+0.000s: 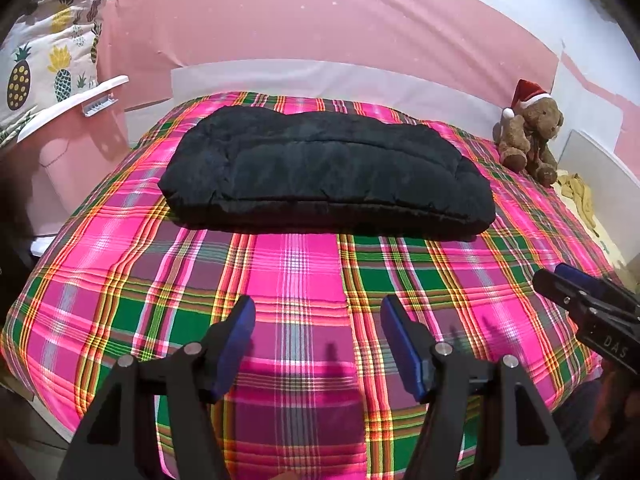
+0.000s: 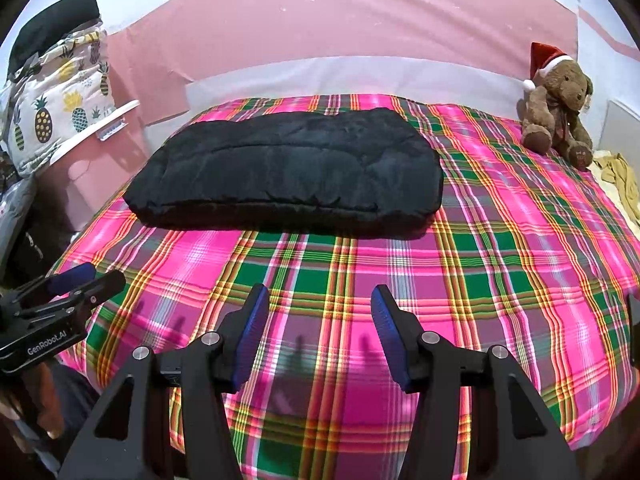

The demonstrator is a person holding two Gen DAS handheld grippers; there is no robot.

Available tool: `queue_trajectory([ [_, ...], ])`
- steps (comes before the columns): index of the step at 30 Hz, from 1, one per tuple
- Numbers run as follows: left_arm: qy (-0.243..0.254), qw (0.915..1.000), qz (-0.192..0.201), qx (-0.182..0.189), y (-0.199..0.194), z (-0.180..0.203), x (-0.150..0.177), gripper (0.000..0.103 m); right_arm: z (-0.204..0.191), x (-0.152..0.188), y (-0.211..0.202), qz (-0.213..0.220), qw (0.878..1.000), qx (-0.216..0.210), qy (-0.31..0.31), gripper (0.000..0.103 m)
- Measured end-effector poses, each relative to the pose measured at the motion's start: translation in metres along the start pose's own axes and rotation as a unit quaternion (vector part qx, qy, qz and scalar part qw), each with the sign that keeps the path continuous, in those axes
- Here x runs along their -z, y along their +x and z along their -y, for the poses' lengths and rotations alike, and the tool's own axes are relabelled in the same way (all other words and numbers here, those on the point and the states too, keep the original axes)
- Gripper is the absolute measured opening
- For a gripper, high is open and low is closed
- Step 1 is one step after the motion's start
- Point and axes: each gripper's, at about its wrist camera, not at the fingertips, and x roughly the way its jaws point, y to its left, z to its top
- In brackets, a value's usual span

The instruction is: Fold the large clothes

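Note:
A black padded garment (image 1: 324, 172) (image 2: 288, 172) lies folded into a thick rectangle on the far half of the plaid bed cover (image 1: 304, 280) (image 2: 500, 240). My left gripper (image 1: 318, 306) hangs open over the near part of the bed, well short of the garment, with nothing between its blue pads. My right gripper (image 2: 320, 296) is open too, over the near bed, nothing between its pads. In the left wrist view the right gripper (image 1: 560, 280) shows at the right edge. The left gripper (image 2: 86, 276) appears at the left edge of the right wrist view.
A brown teddy bear (image 1: 530, 132) (image 2: 560, 112) in a Santa hat sits at the bed's far right corner, with yellow cloth (image 1: 580, 196) (image 2: 620, 180) beside it. A pineapple-print bag (image 1: 52, 60) (image 2: 56, 108) and a pink chair (image 1: 72, 152) stand left of the bed. A pink wall lies behind.

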Motion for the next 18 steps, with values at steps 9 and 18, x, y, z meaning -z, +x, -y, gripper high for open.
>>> queue_trajectory([
  [9, 0.004, 1.0, 0.003, 0.003, -0.0028, 0.0042, 0.0009, 0.071, -0.0012, 0.0014, -0.0006, -0.001, 1.0, -0.001, 0.001, 0.054],
  [18, 0.0, 1.0, 0.002, 0.008, -0.0031, 0.0049, 0.0016, 0.071, -0.0021, 0.0022, -0.0008, -0.001, 1.0, 0.0, 0.0, 0.054],
])
